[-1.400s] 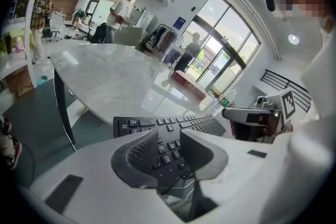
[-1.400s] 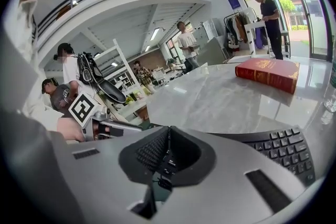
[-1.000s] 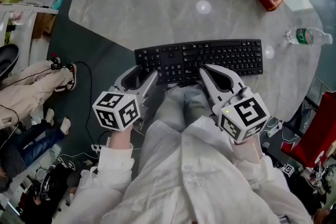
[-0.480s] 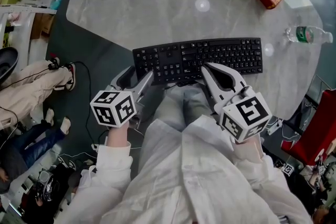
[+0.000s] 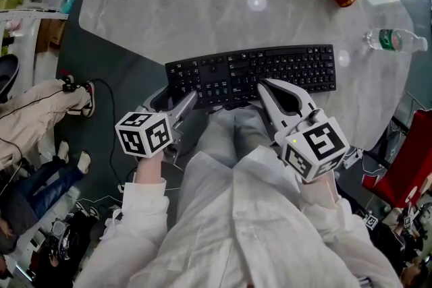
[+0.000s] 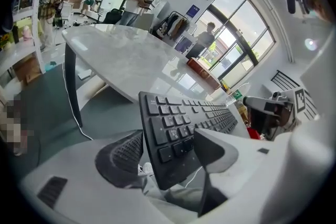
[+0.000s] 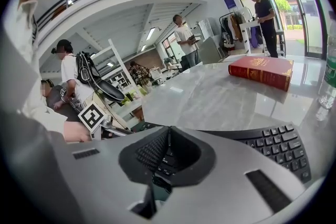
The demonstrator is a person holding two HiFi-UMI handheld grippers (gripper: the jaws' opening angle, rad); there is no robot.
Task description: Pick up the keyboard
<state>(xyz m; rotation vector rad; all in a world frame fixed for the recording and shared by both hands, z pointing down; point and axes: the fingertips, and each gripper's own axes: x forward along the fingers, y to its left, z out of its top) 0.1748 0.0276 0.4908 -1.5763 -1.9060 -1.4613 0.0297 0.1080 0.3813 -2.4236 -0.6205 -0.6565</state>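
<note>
Overhead, right gripper (image 5: pixel 260 86) fingers clenched at keyboard (image 5: pixel 270 67), close-up, left gripper (image 6: pixel 168 139) fingers released, straddling its end.

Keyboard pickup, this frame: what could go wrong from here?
1. The left gripper has just been opening its jaws. They only straddle the left corner of the keyboard, unclamped. Closing so near the end could give a shallow grip that slips.
2. Its near edge seems to hang off the table. The shut right gripper sits at that edge without clasping it, so a push might tip it off.
</note>
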